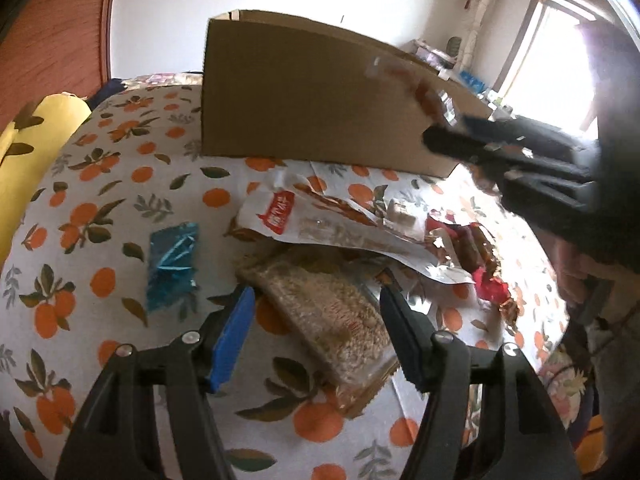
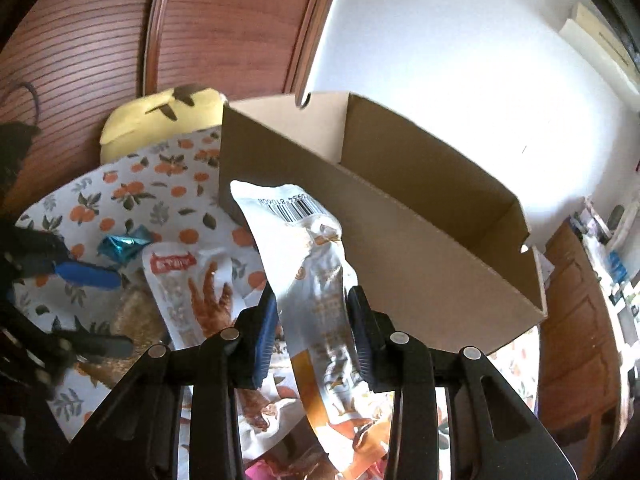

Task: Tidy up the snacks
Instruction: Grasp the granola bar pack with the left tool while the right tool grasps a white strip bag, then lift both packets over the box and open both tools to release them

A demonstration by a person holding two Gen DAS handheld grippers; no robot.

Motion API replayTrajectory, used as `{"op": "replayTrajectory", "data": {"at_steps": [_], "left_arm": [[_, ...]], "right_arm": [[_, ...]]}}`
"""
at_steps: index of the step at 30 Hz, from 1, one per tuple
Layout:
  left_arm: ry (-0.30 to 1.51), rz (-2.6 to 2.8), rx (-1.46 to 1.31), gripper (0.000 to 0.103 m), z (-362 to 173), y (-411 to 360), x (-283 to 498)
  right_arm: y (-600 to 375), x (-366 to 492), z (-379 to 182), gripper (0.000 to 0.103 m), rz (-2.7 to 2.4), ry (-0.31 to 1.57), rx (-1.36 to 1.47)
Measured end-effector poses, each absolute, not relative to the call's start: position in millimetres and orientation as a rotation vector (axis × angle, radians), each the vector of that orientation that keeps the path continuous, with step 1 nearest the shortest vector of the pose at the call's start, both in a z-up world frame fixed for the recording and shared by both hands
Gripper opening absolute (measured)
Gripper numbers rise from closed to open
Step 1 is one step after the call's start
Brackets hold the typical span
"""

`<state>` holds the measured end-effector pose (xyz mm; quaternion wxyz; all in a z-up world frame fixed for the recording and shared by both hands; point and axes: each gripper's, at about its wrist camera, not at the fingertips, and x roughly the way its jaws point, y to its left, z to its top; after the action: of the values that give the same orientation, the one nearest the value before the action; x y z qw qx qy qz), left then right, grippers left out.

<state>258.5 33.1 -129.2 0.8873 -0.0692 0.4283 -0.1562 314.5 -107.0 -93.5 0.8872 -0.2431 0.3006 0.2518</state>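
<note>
1. Left wrist view: the left hand-held gripper [image 1: 316, 320] is released, its jaws spread to either side of a clear grain packet [image 1: 336, 320] lying on the orange-print cloth [image 1: 100, 200]; whether a finger touches the packet I cannot tell.
2. Just beyond lies a white pouch [image 1: 320, 224] overlapping the grain packet, red wrappers [image 1: 476, 256] to its right, and a blue wrapper [image 1: 174, 264] apart on the left.
3. The cardboard box [image 1: 304, 100] stands behind the pile. The right hand-held gripper [image 1: 444, 136] is raised in front of it, blurred, with a pouch in its grip.
4. Right wrist view: the right hand-held gripper [image 2: 312, 320] is clenched on a silver pouch [image 2: 316, 280], barcode end up, held just in front of the box's [image 2: 400, 248] near wall.
5. The box interior that shows looks bare; its floor is partly hidden.
6. Below, the white pouch [image 2: 188, 292] and blue wrapper [image 2: 124, 244] lie on the cloth [image 2: 120, 192], with the left hand-held gripper [image 2: 92, 308] beside them.
7. Judgement: the task looks early. One pouch is about to go in; at least four snacks are left outside.
</note>
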Motion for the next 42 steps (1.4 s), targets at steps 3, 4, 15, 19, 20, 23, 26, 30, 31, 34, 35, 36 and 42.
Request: {"op": "replayTrajectory", "data": {"at_steps": [3,4,15,19,20,23,26,30,31,34,35,36,42], "left_arm": [[0.914,-0.303,-0.133,0.070,-135,24,264],[0.920,-0.301,-0.135,0.071,-136,23,265],[0.942,-0.243,-0.071,0.072,-140,24,255],[0.938,-0.221,-0.048,0.071,-141,28,251],[0.940,-0.216,-0.048,0.070,-141,27,252],[0.930,-0.198,-0.025,0.066,-141,24,258],[0.921,-0.195,0.012,0.045,-141,20,256],[0.911,-0.202,0.006,0.044,-138,25,251],[0.901,-0.199,-0.001,0.044,-135,28,250],[0.870,-0.203,-0.018,0.044,-121,35,245],[0.856,-0.204,-0.018,0.044,-115,36,244],[0.839,-0.202,-0.016,0.044,-108,38,243],[0.747,-0.228,-0.024,0.044,-71,40,239]], "right_arm": [[-110,310,-87,0.034,0.522,0.607,-0.491],[-110,309,-86,0.034,0.521,0.602,-0.486],[-125,297,-76,0.034,0.523,0.569,-0.429],[-130,294,-71,0.034,0.523,0.553,-0.412],[-131,293,-70,0.034,0.522,0.551,-0.408],[-132,291,-68,0.034,0.520,0.543,-0.396],[-134,288,-66,0.034,0.520,0.541,-0.387],[-139,285,-62,0.034,0.513,0.535,-0.385],[-141,285,-61,0.034,0.510,0.533,-0.381],[-145,287,-58,0.034,0.503,0.532,-0.365],[-146,287,-57,0.034,0.502,0.531,-0.360],[-146,288,-56,0.034,0.501,0.531,-0.356],[-149,289,-47,0.034,0.498,0.519,-0.340]]}}
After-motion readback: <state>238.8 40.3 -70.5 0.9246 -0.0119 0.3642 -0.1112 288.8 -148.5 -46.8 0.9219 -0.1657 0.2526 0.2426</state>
